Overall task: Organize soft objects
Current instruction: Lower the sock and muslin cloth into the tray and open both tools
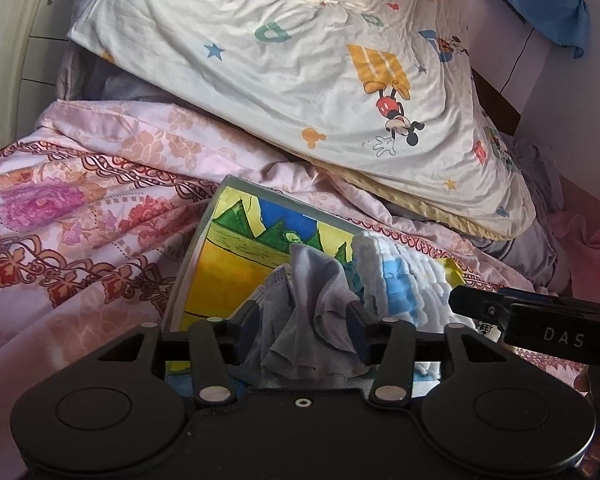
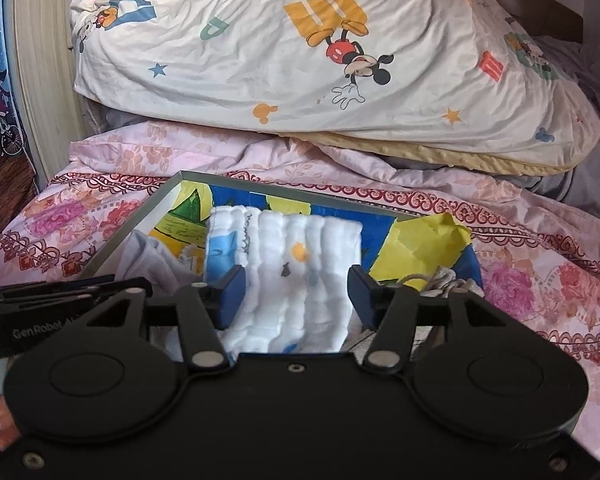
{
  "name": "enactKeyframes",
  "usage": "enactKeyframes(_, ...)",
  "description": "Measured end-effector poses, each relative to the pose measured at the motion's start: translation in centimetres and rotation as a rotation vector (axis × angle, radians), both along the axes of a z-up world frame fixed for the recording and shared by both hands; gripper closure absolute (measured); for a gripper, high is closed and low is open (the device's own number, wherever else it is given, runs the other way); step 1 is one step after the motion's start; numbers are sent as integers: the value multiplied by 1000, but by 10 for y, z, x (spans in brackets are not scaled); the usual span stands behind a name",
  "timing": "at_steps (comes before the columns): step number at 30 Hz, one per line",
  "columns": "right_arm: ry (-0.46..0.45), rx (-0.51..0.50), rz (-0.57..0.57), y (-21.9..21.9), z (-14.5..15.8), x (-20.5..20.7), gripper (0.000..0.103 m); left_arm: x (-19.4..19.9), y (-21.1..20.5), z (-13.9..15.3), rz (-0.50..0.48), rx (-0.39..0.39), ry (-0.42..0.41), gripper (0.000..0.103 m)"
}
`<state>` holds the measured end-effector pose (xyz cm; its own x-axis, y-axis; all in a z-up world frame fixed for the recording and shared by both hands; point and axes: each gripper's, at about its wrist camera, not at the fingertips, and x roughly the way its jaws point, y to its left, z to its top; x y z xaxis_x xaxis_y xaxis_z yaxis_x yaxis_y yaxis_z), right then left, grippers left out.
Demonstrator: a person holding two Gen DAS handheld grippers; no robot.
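A colourful box [image 1: 204, 264] with yellow, blue and green drawings lies on the bed; it also shows in the right wrist view [image 2: 172, 200]. My left gripper [image 1: 300, 320] is shut on a grey cloth [image 1: 316, 304] bunched between its pads over the box. My right gripper [image 2: 296, 292] holds a folded white quilted cloth [image 2: 292, 256] with blue patches between its pads, over the box. That white cloth also shows in the left wrist view [image 1: 400, 276], with the right gripper beside it [image 1: 540, 320]. A pale garment [image 2: 148, 256] lies in the box's left part.
The box sits on a pink floral bedspread [image 1: 80, 240]. A white cartoon-print pillow [image 1: 300, 60] lies behind it on a yellow dotted blanket [image 2: 440, 156]. A white cabinet [image 1: 4, 60] stands at the left. A knotted cord [image 2: 444, 280] lies at the box's right corner.
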<state>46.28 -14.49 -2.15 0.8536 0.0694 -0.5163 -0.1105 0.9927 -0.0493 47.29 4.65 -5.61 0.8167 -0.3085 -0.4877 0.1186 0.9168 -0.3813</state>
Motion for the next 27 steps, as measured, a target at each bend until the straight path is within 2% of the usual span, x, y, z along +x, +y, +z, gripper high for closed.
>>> enactKeyframes(3,-16,1,-8,-1,4,-7,42,-6,1,6,-1,2,-8,40)
enactKeyframes(12,-98,26,-47,-10,21,-38,16,-31,1,24,-18,-3,-23,21)
enactKeyframes(18,-146,49,-60,-17,33,-64,2,-51,1,34,-13,7,-42,6)
enactKeyframes(27,-182,104,-101,-35,44,-107,1,-85,6,42,-5,41,-97,1)
